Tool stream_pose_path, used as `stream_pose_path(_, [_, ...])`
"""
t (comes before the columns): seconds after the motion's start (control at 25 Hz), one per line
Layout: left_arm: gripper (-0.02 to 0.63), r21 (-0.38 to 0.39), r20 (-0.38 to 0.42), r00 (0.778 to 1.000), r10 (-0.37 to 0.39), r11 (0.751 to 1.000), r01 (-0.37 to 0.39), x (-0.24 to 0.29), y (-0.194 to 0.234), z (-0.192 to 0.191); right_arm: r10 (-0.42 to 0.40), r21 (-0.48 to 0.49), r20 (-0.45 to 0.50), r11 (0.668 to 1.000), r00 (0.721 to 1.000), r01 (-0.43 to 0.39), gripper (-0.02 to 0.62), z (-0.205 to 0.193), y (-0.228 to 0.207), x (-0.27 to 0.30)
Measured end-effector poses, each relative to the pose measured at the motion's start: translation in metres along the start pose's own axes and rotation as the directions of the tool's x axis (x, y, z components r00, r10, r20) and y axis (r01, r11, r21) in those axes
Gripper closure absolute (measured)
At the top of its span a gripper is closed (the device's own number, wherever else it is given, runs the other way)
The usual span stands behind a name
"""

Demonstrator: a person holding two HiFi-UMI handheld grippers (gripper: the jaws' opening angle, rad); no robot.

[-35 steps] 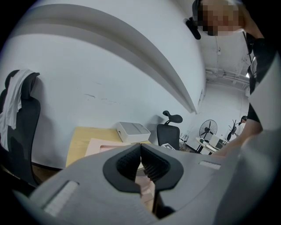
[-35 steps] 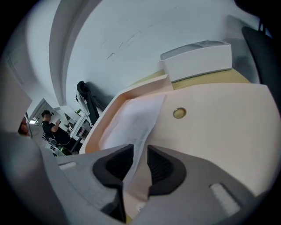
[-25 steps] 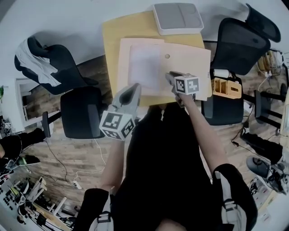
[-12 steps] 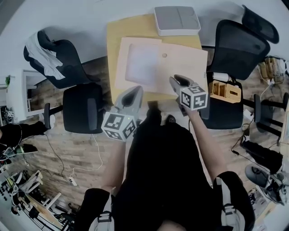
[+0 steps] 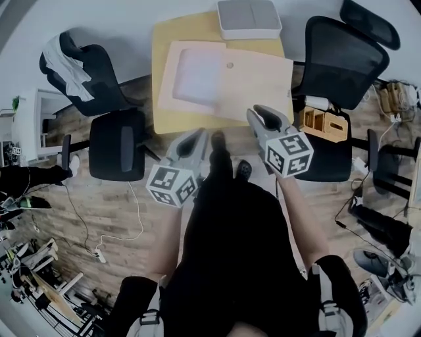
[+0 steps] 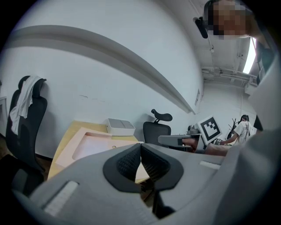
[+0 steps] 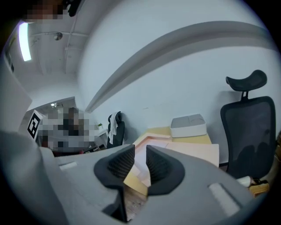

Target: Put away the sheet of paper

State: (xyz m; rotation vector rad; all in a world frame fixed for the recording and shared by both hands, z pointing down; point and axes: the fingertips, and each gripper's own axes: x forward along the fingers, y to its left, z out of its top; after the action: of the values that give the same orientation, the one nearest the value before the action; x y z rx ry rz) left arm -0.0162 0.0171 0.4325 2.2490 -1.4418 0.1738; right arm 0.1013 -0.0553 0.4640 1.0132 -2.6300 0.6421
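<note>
Yellow-ish wooden table [image 5: 172, 118] sits out ahead of both claws, and neither one is touching it or anything on it. The left gripper [image 5: 197, 137] is held in the air just short of the table's near edge, and in its own view the black ribbed pads [image 6: 127, 161] are pressed together with nothing between them. The right gripper [image 5: 263, 113] hangs beside it, its tip over the near edge of the table. Its jaws stand a little apart with only a narrow gap and nothing in it, and they've just been closing in a bit. The pale whitish sheet of paper [image 5: 197, 76] lies flat ahead of the left gripper's tip and off to the left of the right one, well apart from both. It rests in the shallow recess of a pale pink flat tray [image 5: 266, 79] that covers most of the tabletop. Past the tray, at the far end from both claws, there's a light grey rectangular box [image 5: 248, 16]. A black mesh office chair [image 5: 342, 59] stands off to the right gripper's right, and another black chair with a white cloth draped over it [image 5: 82, 69] is out to the left gripper's left.
</note>
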Motion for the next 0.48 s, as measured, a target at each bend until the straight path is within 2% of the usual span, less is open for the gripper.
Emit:
stream_pose_path(0.24, [0.595, -0.003, 0.025, 1.0, 0.018, 1.0, -0.018, -0.014, -0.028, -0.013, 0.058, -0.076, 0.064, 0.996, 0.996, -0.053, 0.528, 0.014, 0.026, -0.045])
stream_pose_path(0.48, [0.595, 0.012, 0.056, 0.998, 0.015, 1.0, -0.016, -0.024, -0.052, -0.013, 0.11, -0.09, 0.116, 0.991, 0.987, -0.1, 0.569, 0.022, 0.048, -0.077])
